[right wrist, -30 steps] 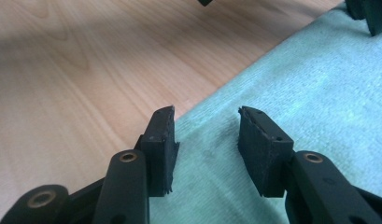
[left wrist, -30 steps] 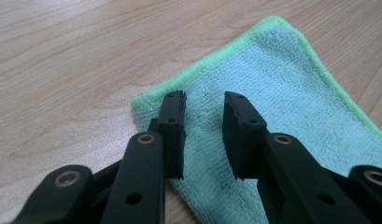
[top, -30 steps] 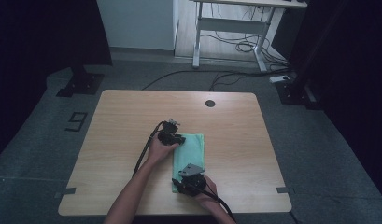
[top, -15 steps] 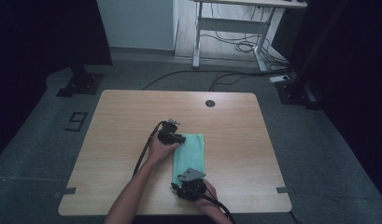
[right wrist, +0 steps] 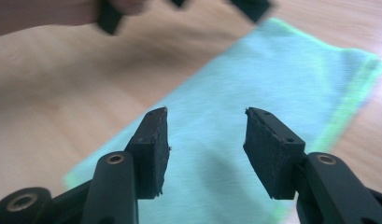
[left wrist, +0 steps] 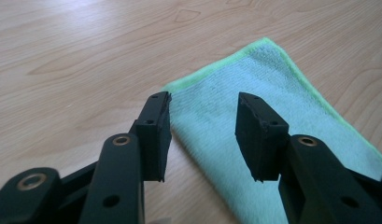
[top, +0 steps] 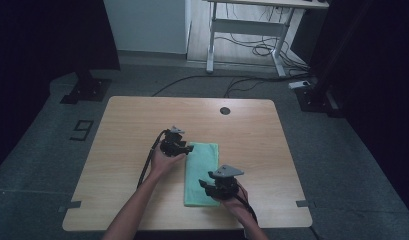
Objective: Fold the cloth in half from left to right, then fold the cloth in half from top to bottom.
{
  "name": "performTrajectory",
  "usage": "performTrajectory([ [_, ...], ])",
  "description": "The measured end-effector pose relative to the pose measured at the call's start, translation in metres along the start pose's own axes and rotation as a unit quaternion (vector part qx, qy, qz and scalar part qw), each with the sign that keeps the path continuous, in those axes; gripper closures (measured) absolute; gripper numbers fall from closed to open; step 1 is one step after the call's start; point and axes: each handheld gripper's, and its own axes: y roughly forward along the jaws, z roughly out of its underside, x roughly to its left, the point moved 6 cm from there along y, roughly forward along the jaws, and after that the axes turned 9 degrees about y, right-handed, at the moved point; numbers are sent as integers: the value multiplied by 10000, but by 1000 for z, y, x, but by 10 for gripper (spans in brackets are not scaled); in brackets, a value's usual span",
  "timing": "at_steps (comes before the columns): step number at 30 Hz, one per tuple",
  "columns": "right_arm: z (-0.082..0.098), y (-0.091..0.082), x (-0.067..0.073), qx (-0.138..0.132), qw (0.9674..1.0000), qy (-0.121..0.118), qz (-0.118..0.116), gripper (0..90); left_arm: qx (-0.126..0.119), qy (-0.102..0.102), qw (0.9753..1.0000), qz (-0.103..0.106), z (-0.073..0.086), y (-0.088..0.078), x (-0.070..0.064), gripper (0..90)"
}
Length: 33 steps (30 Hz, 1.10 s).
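Claws first: the right claw (top: 208, 186), nearest the person, hovers over the near end of the green cloth (top: 201, 172), its jaws just opened, gripping nothing. Farther on, the left claw (top: 188, 148) sits at the cloth's far left corner, likewise just released and empty. Cloth lies folded flat, mid-table (top: 252, 135).

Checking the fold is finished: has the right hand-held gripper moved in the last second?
Yes. The right hand-held gripper lifted off the green microfibre cloth, jaws opening.
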Motion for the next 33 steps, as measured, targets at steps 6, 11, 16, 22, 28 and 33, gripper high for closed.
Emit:
performTrajectory([
  [6, -12, 12, -34, -39, 9993, 180, 328, 480, -51, -120, 9999, 17, 7, -8, 6, 509],
  [11, -22, 24, -53, -25, 9987, 295, 414, 482, -37, -212, 9998, -52, 7, -2, 11, 529],
  [16, -38, 36, -72, 21, 9978, 396, 527, 493, 0, -248, 9997, -36, 3, 9, 13, 529],
  [22, -53, 56, -95, 111, 9969, 515, 580, 501, 42, -317, 9995, -19, 0, 25, 13, 530],
  [28, -60, 75, -109, 262, 9958, 677, 562, 489, 280, -263, 9992, -104, 1, 35, 16, 532],
  [33, -60, 87, -118, 408, 9943, 748, 638, 486, 322, -251, 9991, -100, -1, 39, 16, 527],
])
